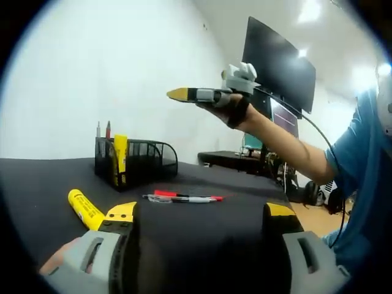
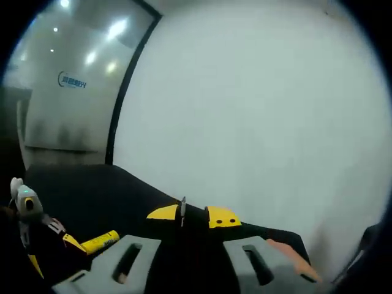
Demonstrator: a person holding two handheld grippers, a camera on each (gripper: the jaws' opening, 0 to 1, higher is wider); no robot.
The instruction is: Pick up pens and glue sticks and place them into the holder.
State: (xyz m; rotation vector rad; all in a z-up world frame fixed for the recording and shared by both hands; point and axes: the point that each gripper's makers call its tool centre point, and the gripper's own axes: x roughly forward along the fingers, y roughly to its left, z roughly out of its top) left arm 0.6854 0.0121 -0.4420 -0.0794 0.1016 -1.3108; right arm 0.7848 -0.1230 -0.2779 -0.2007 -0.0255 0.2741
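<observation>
A: What are the fingers doing?

B: The left gripper (image 1: 202,217) is sitting low over the black bench (image 1: 37,184) with its yellow-tipped fingers (image 1: 120,212) spread wide and gripping nothing. The right gripper (image 1: 184,94) is being carried high in the air, well above the bench; in the right gripper view its fingers (image 2: 164,212) are pinched nearly together on something thin and grey, a pen tip (image 2: 182,207) by my guess.

A: Why so high?

B: Probably to clear the rim of the mesh holder (image 1: 147,160) and drop the pen in from above. The holder is standing at the bench's far side, already carrying two upright pens (image 1: 103,130) and a yellow glue stick (image 1: 120,156).

A: What is waiting?

B: Another yellow glue stick (image 1: 84,208) is lying just beside the left fingers, and a red pen (image 1: 184,195) and a silver pen (image 1: 177,199) are lying side by side between those fingers and the holder. The open left fingers seem readied for the glue stick.
</observation>
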